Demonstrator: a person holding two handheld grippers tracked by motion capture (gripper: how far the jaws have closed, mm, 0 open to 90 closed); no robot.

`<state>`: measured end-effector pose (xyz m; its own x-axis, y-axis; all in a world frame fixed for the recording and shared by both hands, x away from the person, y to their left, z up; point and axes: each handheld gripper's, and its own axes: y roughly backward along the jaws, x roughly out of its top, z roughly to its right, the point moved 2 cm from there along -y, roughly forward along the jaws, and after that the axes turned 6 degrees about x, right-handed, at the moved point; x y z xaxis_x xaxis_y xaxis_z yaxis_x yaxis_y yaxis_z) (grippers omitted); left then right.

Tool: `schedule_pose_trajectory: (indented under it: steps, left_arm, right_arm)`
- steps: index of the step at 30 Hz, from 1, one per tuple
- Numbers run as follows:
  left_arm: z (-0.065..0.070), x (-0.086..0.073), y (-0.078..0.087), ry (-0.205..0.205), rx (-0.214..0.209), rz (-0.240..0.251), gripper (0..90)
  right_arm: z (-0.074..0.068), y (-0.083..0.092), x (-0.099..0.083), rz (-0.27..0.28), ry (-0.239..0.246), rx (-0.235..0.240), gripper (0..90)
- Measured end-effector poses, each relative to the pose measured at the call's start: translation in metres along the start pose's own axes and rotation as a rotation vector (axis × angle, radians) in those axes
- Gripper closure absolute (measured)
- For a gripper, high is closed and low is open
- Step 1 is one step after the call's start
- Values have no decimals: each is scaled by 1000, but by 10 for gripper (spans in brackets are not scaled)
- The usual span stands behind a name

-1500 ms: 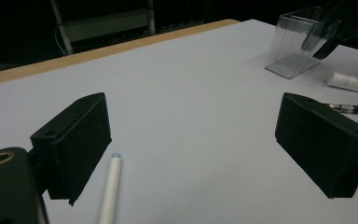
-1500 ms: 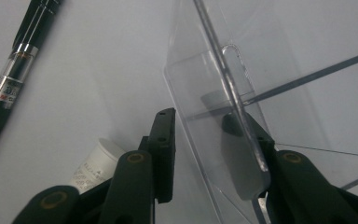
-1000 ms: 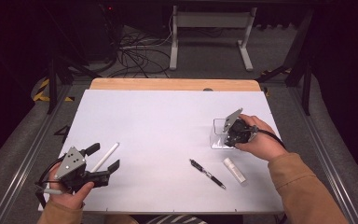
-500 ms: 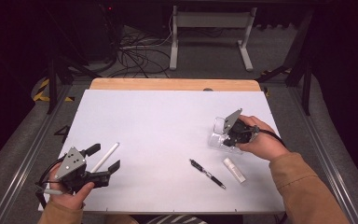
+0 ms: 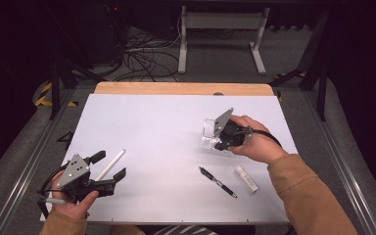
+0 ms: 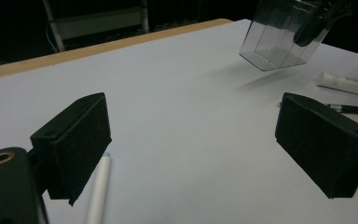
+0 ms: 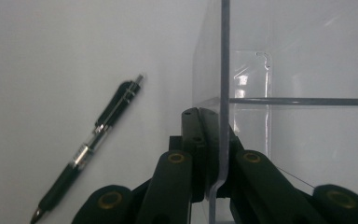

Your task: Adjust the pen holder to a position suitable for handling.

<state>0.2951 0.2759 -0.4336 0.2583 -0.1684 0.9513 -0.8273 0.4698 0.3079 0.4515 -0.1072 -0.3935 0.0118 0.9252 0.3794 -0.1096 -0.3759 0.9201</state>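
Left gripper (image 5: 108, 166): jaws wide apart, holding nothing, low over worktop (image 5: 152, 127), white stick (image 5: 110, 164) between jaws. Centre-right: black pen (image 5: 218, 182), white tube (image 5: 246, 178) lying flat. Right gripper (image 5: 215, 139): jaws clamped on wall of clear plastic box (image 5: 208, 130), tilted, raised above worktop.

A: Bright, even light on the white-topped counter (image 5: 166, 127), and the floor beyond drops into near-black.

B: In the left gripper view, the clear plastic compartment box (image 6: 284, 42) throws a soft shadow; the near black jaws blur.

A: Glare streaks its wall in the right gripper view.
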Motion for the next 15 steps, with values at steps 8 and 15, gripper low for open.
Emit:
schedule_pose_trajectory:
  steps: [8, 15]
  left_arm:
    - [0, 0, 0, 4, -7, -2, 111]
    - [0, -1, 0, 3, -10, 1, 111]
  right_arm:
    - [-6, -19, 40, -3, 43, 42, 886]
    - [-11, -36, 67, -15, 68, 73, 886]
